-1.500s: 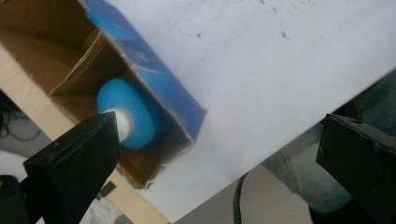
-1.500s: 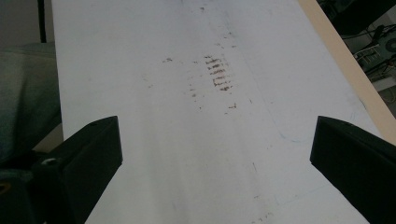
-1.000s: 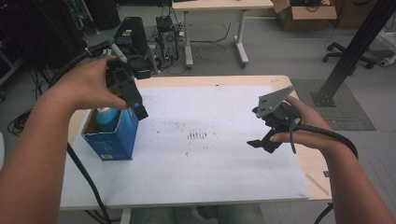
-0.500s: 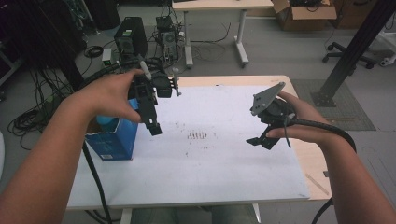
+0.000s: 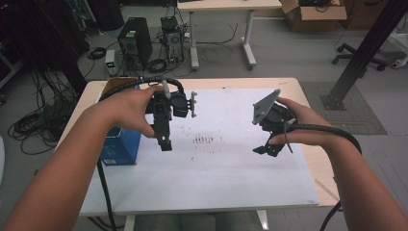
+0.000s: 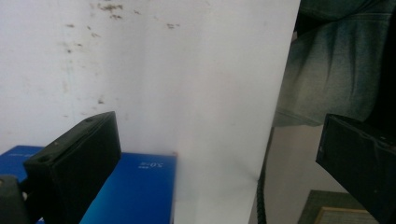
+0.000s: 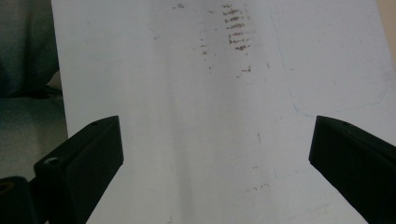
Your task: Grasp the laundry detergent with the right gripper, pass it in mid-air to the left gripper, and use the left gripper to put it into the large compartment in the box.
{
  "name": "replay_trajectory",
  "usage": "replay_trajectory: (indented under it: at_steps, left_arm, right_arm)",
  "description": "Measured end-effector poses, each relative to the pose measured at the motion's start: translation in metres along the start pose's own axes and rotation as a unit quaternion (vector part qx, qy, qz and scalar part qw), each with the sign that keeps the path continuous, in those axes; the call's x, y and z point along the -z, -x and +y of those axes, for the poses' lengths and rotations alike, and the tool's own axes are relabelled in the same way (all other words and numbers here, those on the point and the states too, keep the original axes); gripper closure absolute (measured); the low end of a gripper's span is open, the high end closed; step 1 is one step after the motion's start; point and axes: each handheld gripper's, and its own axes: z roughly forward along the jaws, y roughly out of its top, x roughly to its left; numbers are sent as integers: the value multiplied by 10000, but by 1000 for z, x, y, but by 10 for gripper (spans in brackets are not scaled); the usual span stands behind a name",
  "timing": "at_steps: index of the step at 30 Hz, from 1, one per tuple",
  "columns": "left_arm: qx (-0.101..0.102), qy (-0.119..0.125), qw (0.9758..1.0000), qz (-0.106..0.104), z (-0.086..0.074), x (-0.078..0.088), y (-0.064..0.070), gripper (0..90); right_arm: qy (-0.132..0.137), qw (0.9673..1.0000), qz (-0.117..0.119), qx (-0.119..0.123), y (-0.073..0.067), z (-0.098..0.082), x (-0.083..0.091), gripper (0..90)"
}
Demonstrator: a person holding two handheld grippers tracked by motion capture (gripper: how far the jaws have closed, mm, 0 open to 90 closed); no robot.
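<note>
My grippers' jaws were black; the box (image 5: 120, 147) was blue, and the white sheet (image 5: 221, 168) carried brown speckled marks.

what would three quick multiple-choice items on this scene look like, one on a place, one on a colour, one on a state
1. Where is the box on the table?
A. near its left edge
B. at its right edge
C. on the marks in the middle

2. What colour is the box?
A. red
B. blue
C. green

3. How do the jaws of the left claw stand?
A. shut on the box
B. shut on nothing
C. open, holding nothing

Answers:
1 A: the high view shows it near the left edge, partly behind the left hand.
2 B: its sides are blue in the high view and the left gripper view.
3 C: the left gripper view shows a wide gap with only the white sheet beyond it.
</note>
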Motion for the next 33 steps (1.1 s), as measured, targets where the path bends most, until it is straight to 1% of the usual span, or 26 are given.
replay_trajectory:
  at_steps: [4,6,9,15,22,26,33]
  left_arm:
    - [25,16,10000,-19,2,-5,-1,2]
    - [-3,5,10000,2,4,-6,-1,2]
    - [17,32,10000,18,5,-7,-2,2]
    - [47,52,10000,15,8,-6,-4,2]
    - [20,55,10000,11,10,-7,-5,2]
    - [8,52,10000,-4,9,-7,-6,2]
    - [62,56,10000,20,6,-6,-5,2]
  right_arm:
    - [-113,9999,76,7,2,0,-5,32]
    - [-187,9998,98,33,2,0,-8,34]
    - [-217,9997,130,46,3,1,-9,34]
    - [-214,9997,132,34,4,0,-9,34]
    - [-194,9997,150,46,4,-1,-11,34]
    - [-192,9997,148,55,5,1,-12,34]
    - [-182,9997,138,64,5,3,-12,34]
